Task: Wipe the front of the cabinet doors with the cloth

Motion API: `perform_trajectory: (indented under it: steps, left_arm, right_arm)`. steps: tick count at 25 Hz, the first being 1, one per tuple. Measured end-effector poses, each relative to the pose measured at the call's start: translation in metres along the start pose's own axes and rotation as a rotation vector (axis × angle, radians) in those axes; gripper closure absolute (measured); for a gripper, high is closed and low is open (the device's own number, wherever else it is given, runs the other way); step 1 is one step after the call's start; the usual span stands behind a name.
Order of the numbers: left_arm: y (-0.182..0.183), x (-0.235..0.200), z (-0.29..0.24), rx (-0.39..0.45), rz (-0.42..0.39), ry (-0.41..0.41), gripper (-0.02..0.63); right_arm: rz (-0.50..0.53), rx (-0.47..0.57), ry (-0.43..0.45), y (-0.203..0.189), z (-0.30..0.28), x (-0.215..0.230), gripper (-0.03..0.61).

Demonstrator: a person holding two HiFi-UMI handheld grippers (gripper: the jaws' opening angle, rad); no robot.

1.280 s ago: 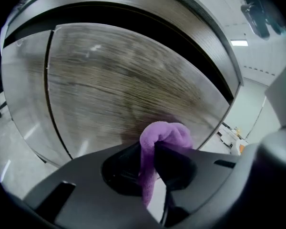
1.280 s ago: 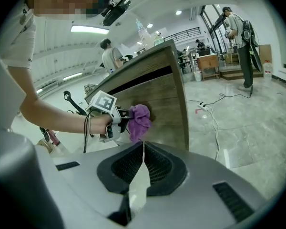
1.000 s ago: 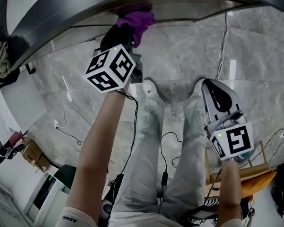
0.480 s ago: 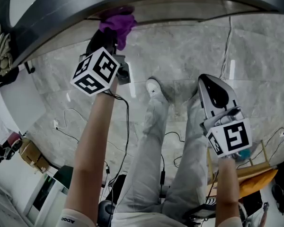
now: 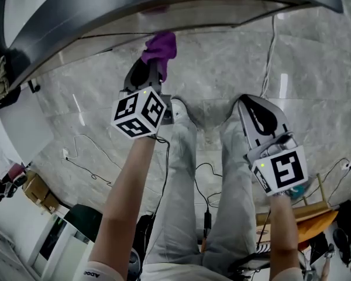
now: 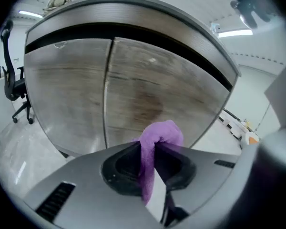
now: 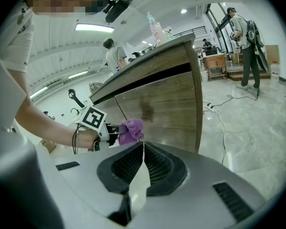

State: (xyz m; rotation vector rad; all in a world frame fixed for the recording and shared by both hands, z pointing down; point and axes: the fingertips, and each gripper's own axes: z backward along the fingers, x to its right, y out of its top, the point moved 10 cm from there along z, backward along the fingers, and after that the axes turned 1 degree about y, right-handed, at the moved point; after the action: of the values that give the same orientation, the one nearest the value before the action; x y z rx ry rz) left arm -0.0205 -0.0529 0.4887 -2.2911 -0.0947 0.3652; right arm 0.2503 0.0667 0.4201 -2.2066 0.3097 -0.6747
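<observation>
Left gripper view shows your left hand-held gripper (image 6: 151,152) clamped on the purple cloth (image 6: 162,132). The jaws are pinched onto a fold, with a rounded wad sticking out past the tips. That wad points at the lower part of the right-hand cabinet door (image 6: 167,94), just right of the seam (image 6: 107,94) between the two doors. From here you cannot tell whether it is pressed to the wood or just off it. The right gripper view puts the cloth (image 7: 131,130) low down and close against the front. Your right hand-held gripper (image 7: 143,149) has its jaws together with nothing between them, and it hangs well back from the doors beside your leg in the head view (image 5: 258,117).

As for progress, you look to be mid-wipe on the right door's lower area. A darker patch (image 6: 150,101) sits above the cloth; it may be damp from wiping, or a mark or a reflection. Nothing on the left door (image 6: 66,94) shows whether it has been done, so treat it and the upper halves of both doors as probably left to do.
</observation>
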Motion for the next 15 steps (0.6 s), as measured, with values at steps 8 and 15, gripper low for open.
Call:
perform_trajectory:
  steps: [8,15]
  left_arm:
    - [-0.033,0.12,-0.046,-0.087,-0.069,-0.121,0.554]
    - [-0.03,0.187,-0.103,-0.117,-0.135,-0.2,0.554]
  right_arm:
    - [-0.015,-0.018,-0.004,-0.016,0.049,0.063,0.549]
    - [-0.083,0.003,-0.065,-0.039,0.082,0.11,0.549]
